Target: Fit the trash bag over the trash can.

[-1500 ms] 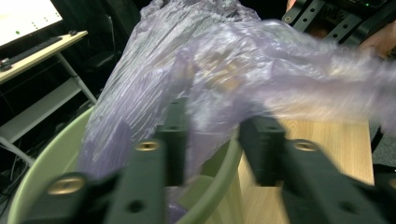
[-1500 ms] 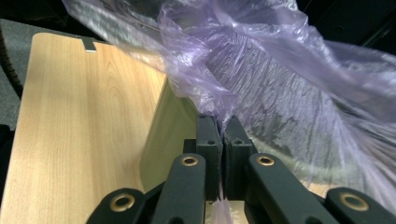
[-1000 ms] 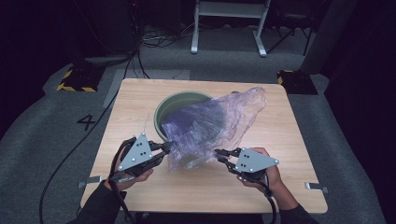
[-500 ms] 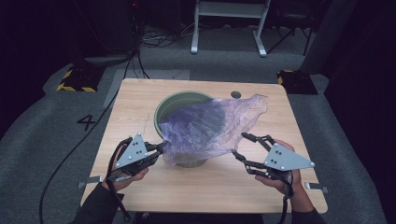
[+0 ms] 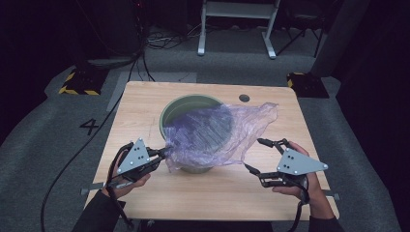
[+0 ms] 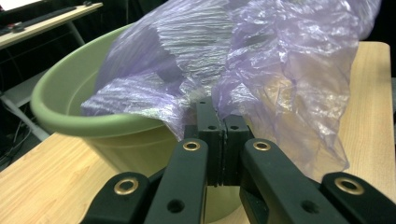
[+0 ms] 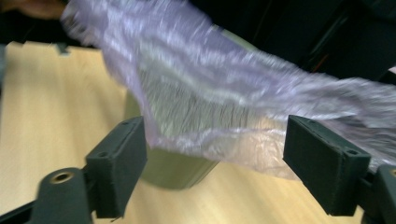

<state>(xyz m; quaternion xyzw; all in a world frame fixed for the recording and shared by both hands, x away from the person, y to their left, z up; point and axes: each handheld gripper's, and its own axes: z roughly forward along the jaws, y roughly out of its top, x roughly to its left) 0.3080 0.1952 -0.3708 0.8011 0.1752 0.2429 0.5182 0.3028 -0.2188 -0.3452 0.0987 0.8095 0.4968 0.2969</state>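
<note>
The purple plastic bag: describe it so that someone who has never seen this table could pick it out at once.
Start at the wooden table and find the round green tub at its middle. Draped over the tub's rim and spilling to the right is the purple plastic bag. It is the one thin, see-through, crinkled thing there, and the left tool pinches its corner.

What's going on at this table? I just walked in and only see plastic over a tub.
A person is fitting a thin purple plastic bag over a green tub on the wooden table. The left gripper is shut on the bag's near edge. The right gripper has just been opening; its jaws stand wide, apart from the bag.
</note>
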